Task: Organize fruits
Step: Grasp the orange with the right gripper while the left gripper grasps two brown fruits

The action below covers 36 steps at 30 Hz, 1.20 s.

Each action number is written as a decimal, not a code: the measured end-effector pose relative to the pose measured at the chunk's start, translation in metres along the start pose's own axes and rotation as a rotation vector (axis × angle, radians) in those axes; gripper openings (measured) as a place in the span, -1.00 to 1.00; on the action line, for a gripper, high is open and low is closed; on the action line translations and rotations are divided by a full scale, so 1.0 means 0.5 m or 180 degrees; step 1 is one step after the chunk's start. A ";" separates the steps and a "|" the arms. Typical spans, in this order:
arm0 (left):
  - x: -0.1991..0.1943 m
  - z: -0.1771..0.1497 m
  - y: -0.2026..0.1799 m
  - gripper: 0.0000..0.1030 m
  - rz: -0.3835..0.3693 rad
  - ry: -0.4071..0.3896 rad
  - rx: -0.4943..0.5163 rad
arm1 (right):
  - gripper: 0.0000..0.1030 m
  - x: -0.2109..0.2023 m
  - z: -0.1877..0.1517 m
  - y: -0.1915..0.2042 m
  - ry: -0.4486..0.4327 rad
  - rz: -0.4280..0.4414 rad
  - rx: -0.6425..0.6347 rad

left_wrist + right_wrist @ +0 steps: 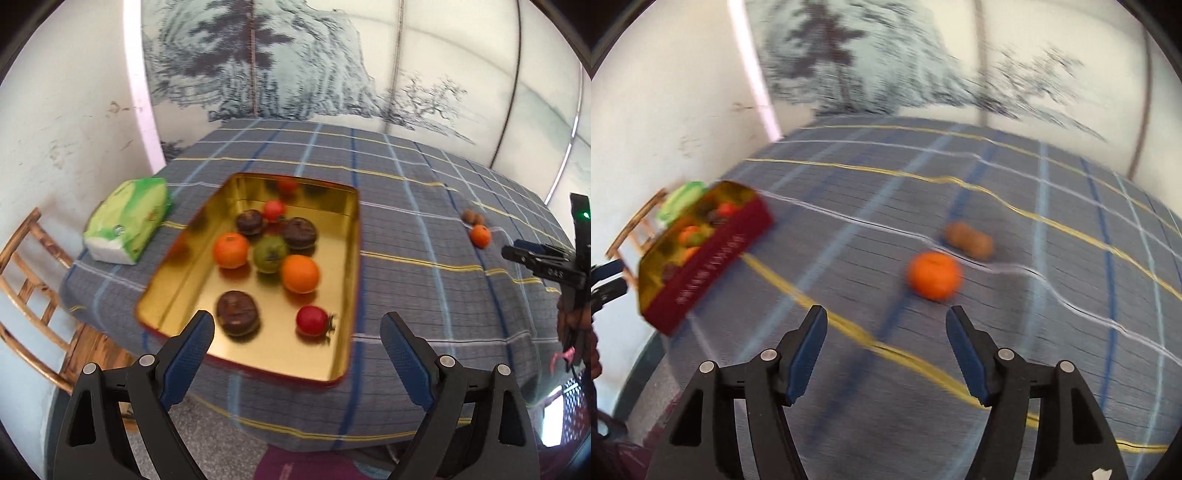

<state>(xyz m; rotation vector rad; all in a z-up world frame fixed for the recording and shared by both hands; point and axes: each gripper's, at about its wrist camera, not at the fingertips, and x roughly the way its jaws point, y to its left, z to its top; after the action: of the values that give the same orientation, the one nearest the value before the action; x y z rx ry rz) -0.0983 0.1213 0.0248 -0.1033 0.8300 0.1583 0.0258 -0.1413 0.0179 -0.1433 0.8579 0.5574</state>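
Collecting the loose tangerine [934,275] is judged the step in hand. It lies just ahead of the right gripper [886,349], slightly right of centre, with brown fruit [969,240] beyond it. Both claws are parted and empty; the left gripper [297,354] hovers before the tin [343,288]. The fruit should be centred between the fingers before closing gently.

A home: plaid-clothed table [406,221], wooden chair [33,280], painted screen [295,62].
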 end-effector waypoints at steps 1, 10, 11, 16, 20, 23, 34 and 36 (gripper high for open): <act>0.002 0.002 -0.007 0.77 -0.0017 0.0020 0.0012 | 0.33 0.003 0.002 -0.013 -0.0006 -0.0029 0.0027; 0.021 0.028 -0.078 0.77 -0.0018 0.0101 0.0275 | 0.18 0.098 0.044 -0.052 0.0131 -0.0063 0.0006; 0.025 0.034 -0.085 0.77 -0.0019 0.0103 0.0309 | 0.12 0.113 0.048 -0.058 0.0176 -0.0035 0.0031; 0.058 0.085 -0.147 0.77 -0.0178 0.0077 0.0541 | -0.34 0.134 0.052 -0.068 0.0238 0.0029 0.0017; 0.096 0.139 -0.216 0.77 -0.0576 0.0049 0.0717 | -0.34 0.056 0.033 -0.098 -0.0033 -0.0016 0.0014; 0.135 0.183 -0.291 0.77 -0.0838 0.0040 0.0943 | -0.34 -0.001 -0.005 -0.182 -0.0161 -0.0400 0.0225; 0.326 0.296 -0.543 0.77 -0.1548 0.0312 0.1627 | -0.31 -0.028 -0.091 -0.325 -0.0006 -0.0656 0.0767; 0.349 0.296 -0.564 0.77 -0.1521 0.0333 0.1725 | -0.30 -0.032 -0.092 -0.323 -0.0014 -0.0621 0.0759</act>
<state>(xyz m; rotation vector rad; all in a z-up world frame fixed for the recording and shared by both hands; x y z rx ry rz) 0.1758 -0.1160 0.0032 0.2026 0.9048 -0.5251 0.0703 -0.3002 -0.0164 -0.0075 0.8883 0.2702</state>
